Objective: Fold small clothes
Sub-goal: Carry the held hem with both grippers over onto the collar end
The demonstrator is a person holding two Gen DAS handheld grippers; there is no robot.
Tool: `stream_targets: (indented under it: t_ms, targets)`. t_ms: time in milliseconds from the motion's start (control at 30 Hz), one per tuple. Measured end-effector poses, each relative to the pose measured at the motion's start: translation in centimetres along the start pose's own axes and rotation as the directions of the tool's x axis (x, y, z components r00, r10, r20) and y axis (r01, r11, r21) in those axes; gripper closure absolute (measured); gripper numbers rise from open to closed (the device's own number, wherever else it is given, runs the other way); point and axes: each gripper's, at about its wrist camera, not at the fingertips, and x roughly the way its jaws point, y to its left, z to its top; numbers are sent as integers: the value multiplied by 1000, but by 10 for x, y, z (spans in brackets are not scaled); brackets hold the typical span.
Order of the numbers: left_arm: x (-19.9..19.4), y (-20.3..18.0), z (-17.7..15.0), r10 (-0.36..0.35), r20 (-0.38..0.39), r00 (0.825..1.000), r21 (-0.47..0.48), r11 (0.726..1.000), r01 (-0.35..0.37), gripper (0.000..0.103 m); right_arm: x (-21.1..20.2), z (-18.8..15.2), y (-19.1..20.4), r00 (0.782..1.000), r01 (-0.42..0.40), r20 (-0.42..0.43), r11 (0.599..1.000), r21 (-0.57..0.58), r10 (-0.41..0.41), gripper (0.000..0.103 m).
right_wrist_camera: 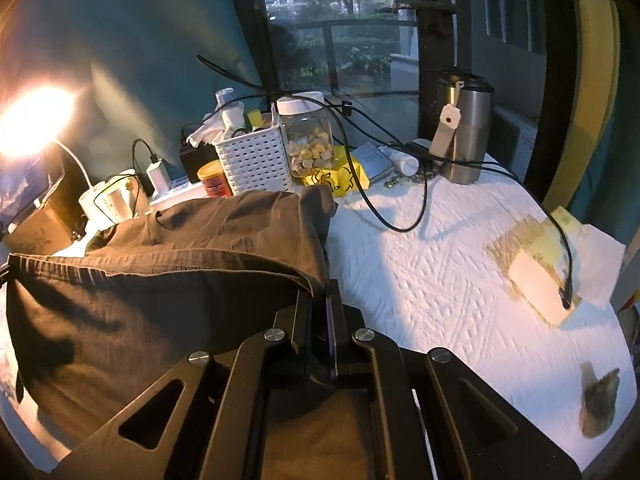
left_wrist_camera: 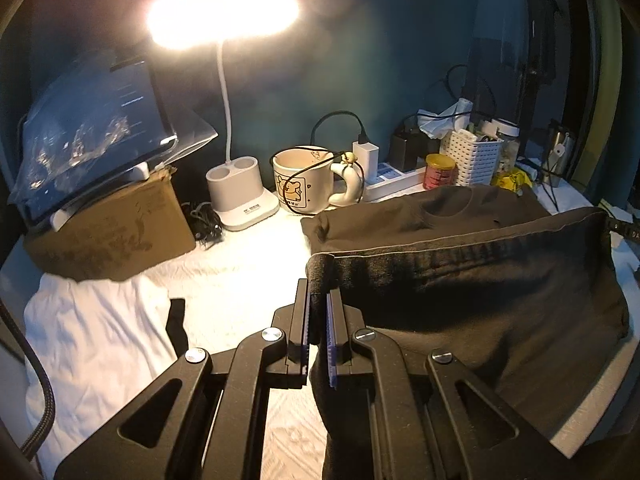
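Note:
A dark grey T-shirt (left_wrist_camera: 472,288) lies on the white table cover, its collar end flat at the back and its hem lifted toward me. My left gripper (left_wrist_camera: 319,300) is shut on the hem's left corner. My right gripper (right_wrist_camera: 320,300) is shut on the hem's right corner, and the shirt (right_wrist_camera: 168,280) stretches left from it. The hem edge hangs taut between the two grippers, above the table. A white garment (left_wrist_camera: 100,332) lies crumpled at the left in the left wrist view.
Behind the shirt stand a lit desk lamp (left_wrist_camera: 240,196), a cream mug (left_wrist_camera: 306,180), a cardboard box (left_wrist_camera: 108,232), a power strip, a white basket (right_wrist_camera: 256,160), a jar (right_wrist_camera: 308,140) and a steel flask (right_wrist_camera: 464,128). Black cables (right_wrist_camera: 400,200) cross the white cover (right_wrist_camera: 440,280).

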Motion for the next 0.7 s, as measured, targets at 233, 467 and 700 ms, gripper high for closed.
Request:
stream_targets:
  t_ms: [233,467,700]
  targets:
    - [37,4,15,-21,-41,999,-16,1000,20,98,35,20,-2,1000,-20,-22,1000,18,21,96]
    - [64,8,35,-27,-47,999,-21,999,26,98,65,47,-2,999,-26,-26,1000,-2,26,96]
    - [91,20,58,-11,-42,999,-22,1000,10,98,90,74,-2,999,-38,-14,998,-43,38,96]
